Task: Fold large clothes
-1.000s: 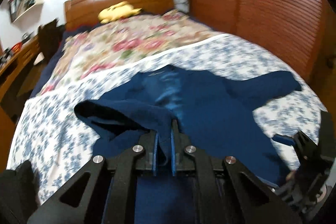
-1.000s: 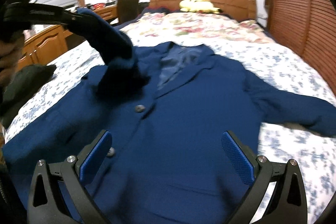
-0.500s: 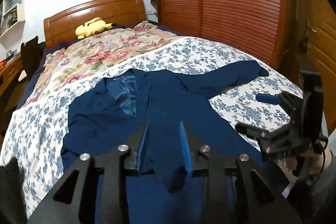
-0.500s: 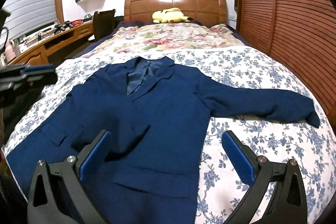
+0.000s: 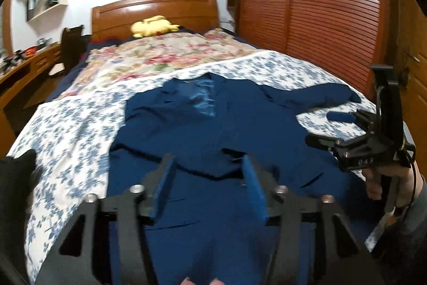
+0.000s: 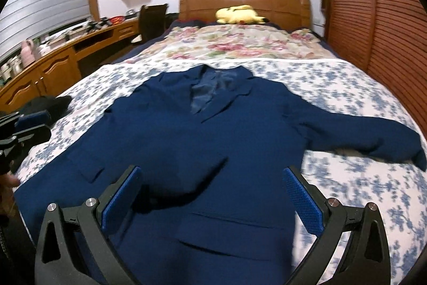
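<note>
Your jacket (image 6: 213, 140) lies flat, front up, on the bed (image 6: 360, 103), one sleeve (image 6: 360, 135) still out, both the left gripper (image 5: 208, 183) and the right gripper (image 6: 213, 199) spread and empty; it's soft, weighty, floppy, so pinch that sleeve's cuff.

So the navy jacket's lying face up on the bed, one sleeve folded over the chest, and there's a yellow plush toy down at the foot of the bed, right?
Not quite. The yellow plush toy lies at the head of the bed, against the wooden headboard, as the right wrist view shows. The navy jacket does lie face up with one sleeve folded over the chest.
</note>
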